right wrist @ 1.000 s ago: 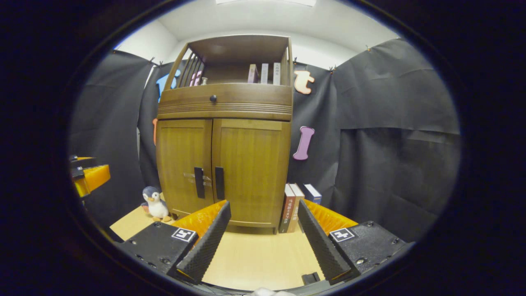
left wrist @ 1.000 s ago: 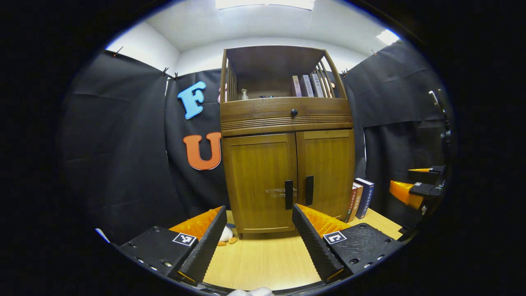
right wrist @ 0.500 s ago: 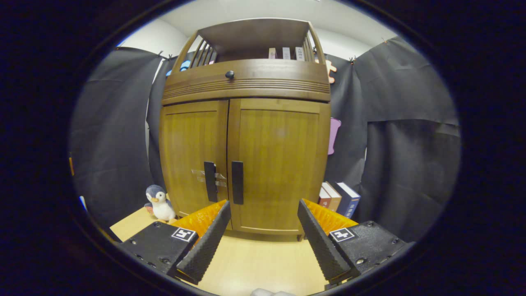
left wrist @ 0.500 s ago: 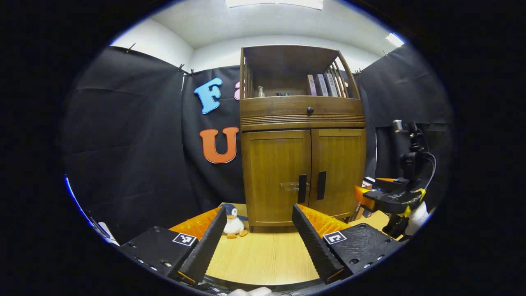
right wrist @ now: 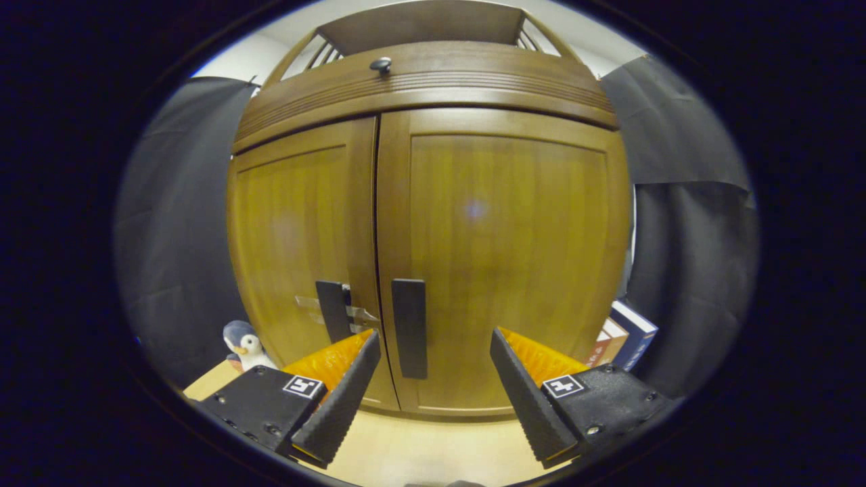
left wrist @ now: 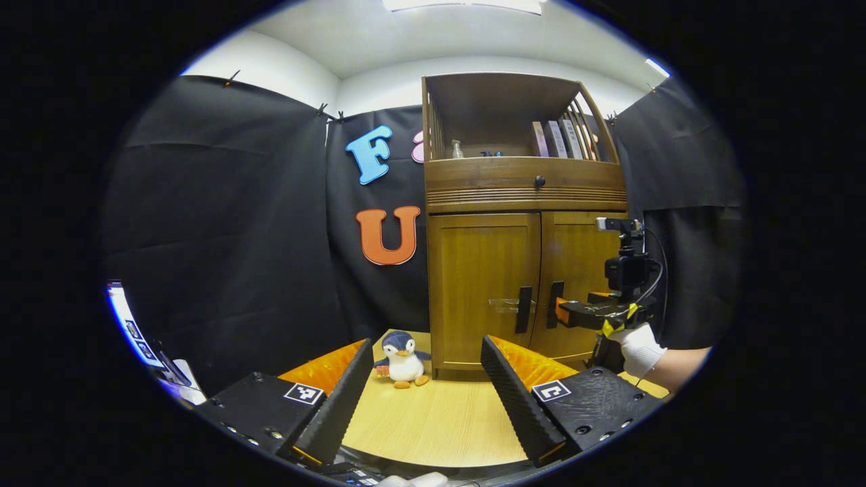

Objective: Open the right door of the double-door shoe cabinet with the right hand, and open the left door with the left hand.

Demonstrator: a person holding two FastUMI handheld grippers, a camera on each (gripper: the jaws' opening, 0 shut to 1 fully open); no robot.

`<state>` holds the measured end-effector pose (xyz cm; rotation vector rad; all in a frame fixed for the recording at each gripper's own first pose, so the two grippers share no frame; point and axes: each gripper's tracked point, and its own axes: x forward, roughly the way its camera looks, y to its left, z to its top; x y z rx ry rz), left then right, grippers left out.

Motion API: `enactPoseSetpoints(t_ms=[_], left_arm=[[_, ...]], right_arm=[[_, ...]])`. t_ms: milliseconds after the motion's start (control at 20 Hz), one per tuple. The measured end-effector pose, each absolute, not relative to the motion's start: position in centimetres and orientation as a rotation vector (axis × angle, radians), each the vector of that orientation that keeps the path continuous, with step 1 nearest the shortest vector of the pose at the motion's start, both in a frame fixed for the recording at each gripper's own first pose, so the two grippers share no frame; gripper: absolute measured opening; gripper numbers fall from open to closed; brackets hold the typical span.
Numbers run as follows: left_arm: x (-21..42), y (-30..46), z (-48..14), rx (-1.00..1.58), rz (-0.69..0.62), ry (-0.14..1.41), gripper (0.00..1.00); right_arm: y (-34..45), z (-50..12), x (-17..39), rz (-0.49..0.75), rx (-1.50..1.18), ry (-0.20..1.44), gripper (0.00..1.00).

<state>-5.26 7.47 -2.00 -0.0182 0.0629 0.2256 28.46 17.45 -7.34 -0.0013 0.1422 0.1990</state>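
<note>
The wooden shoe cabinet point(left wrist: 524, 270) stands on the table with both doors closed. In the right gripper view the right door point(right wrist: 514, 243) and left door point(right wrist: 298, 230) loom close. The right door's dark vertical handle point(right wrist: 410, 328) lies in line with the gap of my open right gripper point(right wrist: 433, 338), nearer its left finger. The left door's handle point(right wrist: 333, 311) sits just beyond that finger. In the left gripper view the right gripper point(left wrist: 575, 314), held by a gloved hand point(left wrist: 636, 346), reaches the right handle point(left wrist: 553, 304). My left gripper point(left wrist: 426, 345) is open and empty, well back from the left handle point(left wrist: 523, 310).
A plush penguin point(left wrist: 404, 350) stands on the light wooden table point(left wrist: 440, 419) at the cabinet's left foot. Books point(right wrist: 619, 335) lean against the cabinet's right side. A drawer with a round knob point(left wrist: 539, 181) and an open shelf with books sit above the doors.
My right gripper has moved forward and close to the right door's handle. The left gripper's view has swung left, so the cabinet sits further right and the penguin shows. Both doors stay closed.
</note>
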Motion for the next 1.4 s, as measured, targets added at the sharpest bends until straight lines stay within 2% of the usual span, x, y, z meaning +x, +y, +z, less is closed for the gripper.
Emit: enactPoseSetpoints(t_ms=[150, 350, 500, 650, 800, 900, 950, 1000, 1400], left_arm=[[-5.0, 7.8, -1.8, -0.012, 0.234, 0.066, 0.96], [-4.6, 8.2, -2.0, -0.015, 0.244, 0.074, 0.96], [-4.6, 8.9, -2.1, -0.015, 0.252, 0.083, 0.96], [-4.8, 9.7, -1.7, -0.008, 0.261, 0.074, 0.96], [-4.9, 10.1, -1.4, -0.006, 0.266, 0.066, 0.96], [-5.2, 10.5, -1.2, -0.002, 0.268, 0.059, 0.96], [-5.3, 10.5, -1.2, -0.002, 0.269, 0.056, 1.0], [-5.4, 10.6, -1.1, -0.005, 0.267, 0.054, 0.96], [-5.7, 9.0, -1.9, 0.005, 0.212, 0.05, 0.96]], right_arm=[[18.9, -7.8, 30.8, 0.194, -0.008, 0.157, 0.96], [20.2, -7.5, 32.2, 0.199, -0.01, 0.162, 0.84], [20.7, -7.6, 33.1, 0.202, -0.001, 0.173, 0.67], [20.7, -8.4, 33.7, 0.184, -0.005, 0.205, 0.59], [20.7, -9.4, 33.8, 0.176, 0.042, 0.234, 0.44], [20.7, -9.5, 33.8, 0.176, 0.05, 0.234, 0.39], [20.6, -9.6, 33.7, 0.18, 0.044, 0.238, 0.38], [20.7, -9.6, 33.7, 0.185, 0.045, 0.243, 0.36], [19.4, -10.1, 29.5, 0.253, 0.006, 0.247, 0.33]])
